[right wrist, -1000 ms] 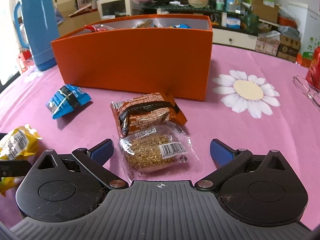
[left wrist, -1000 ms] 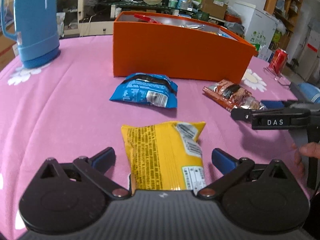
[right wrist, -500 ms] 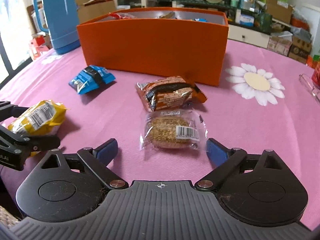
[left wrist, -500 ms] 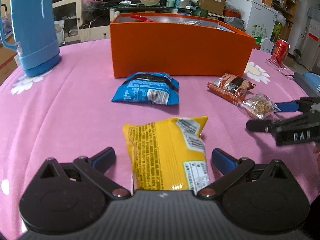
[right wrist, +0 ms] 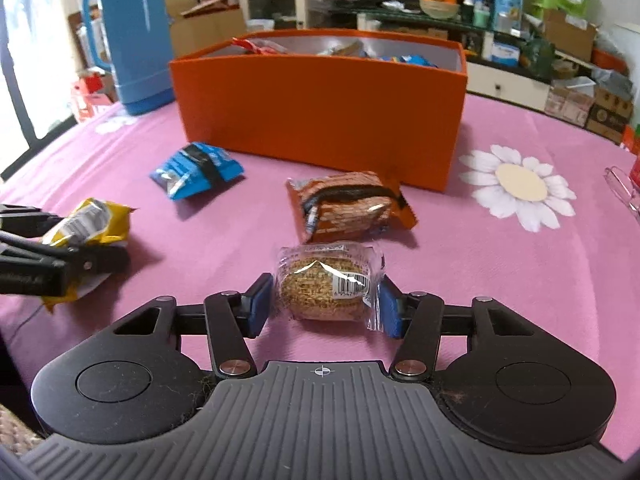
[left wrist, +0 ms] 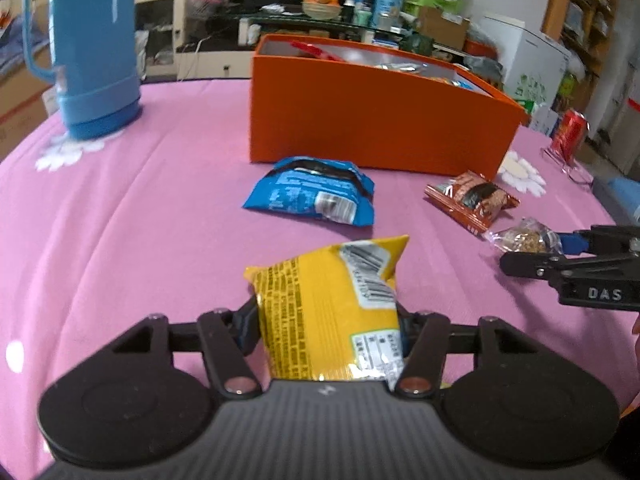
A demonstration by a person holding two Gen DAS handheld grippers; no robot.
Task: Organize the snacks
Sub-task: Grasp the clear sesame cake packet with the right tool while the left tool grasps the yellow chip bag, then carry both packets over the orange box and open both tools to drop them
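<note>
My left gripper (left wrist: 326,326) is shut on a yellow snack bag (left wrist: 328,304), whose sides bulge between the pads. It also shows in the right wrist view (right wrist: 86,226). My right gripper (right wrist: 324,308) is shut on a clear-wrapped grain cake (right wrist: 324,288), which shows small in the left wrist view (left wrist: 520,238). A blue packet (left wrist: 312,196) and an orange-brown packet (right wrist: 348,206) lie on the pink cloth in front of the orange box (right wrist: 320,108), which holds several snacks.
A blue thermos (left wrist: 94,48) stands at the back left of the round table (left wrist: 120,240). A red can (left wrist: 570,132) and glasses (left wrist: 566,160) sit at the right edge. Shelves and boxes fill the room behind.
Both grippers went from wide open to closed: the left onto the yellow bag, the right onto the grain cake. Both have tilted up a little.
</note>
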